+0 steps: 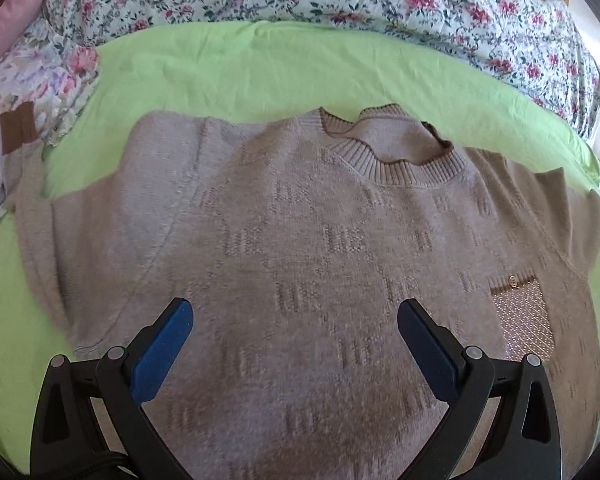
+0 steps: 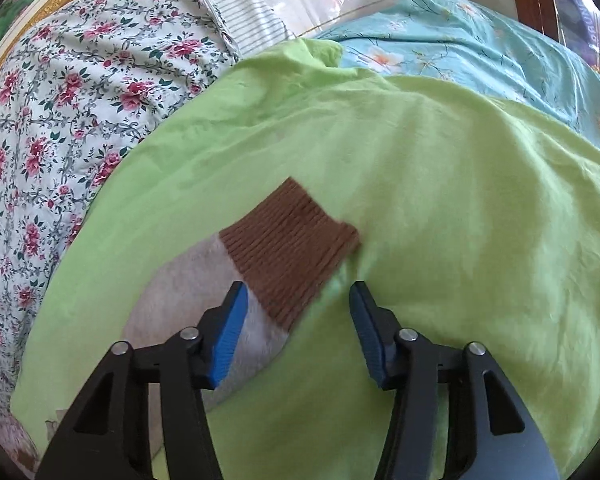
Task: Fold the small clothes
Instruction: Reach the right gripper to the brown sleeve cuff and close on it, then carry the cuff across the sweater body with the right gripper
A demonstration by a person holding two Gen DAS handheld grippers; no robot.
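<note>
Right wrist view: a beige sweater sleeve (image 2: 204, 300) with a brown ribbed cuff (image 2: 292, 252) is seen on the green sheet (image 2: 440, 168), its long axis running up and rightward — the right gripper (image 2: 296, 300) stands parted, nothing clamped, the cuff just ahead. The left gripper (image 1: 296, 312) is held wide apart over the sweater (image 1: 300, 220) body, gripping nothing.
</note>
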